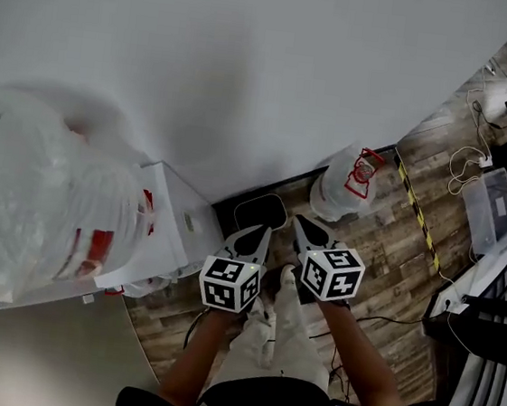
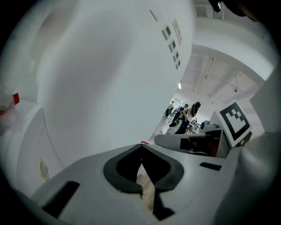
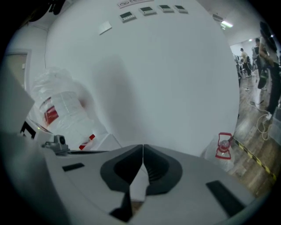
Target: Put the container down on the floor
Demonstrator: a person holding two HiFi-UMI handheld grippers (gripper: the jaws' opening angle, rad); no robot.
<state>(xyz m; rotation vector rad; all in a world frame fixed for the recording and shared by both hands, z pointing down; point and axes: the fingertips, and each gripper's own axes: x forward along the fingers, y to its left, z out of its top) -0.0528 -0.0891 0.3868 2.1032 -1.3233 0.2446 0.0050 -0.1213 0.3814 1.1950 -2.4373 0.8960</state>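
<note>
Your left gripper (image 2: 141, 151) and right gripper (image 3: 142, 150) are closed, empty. Plastic-wrapped water jug (image 1: 348, 188) stands on the floor (image 1: 394, 250): probably heavy, film slippery; take its red handle (image 1: 366, 171).

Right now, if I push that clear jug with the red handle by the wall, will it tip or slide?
The clear jug stands upright on the wood floor and looks broad for its height, so it would probably slide rather than tip. Its clear walls may flex if squeezed. No liquid level shows, so weight is uncertain.
</note>
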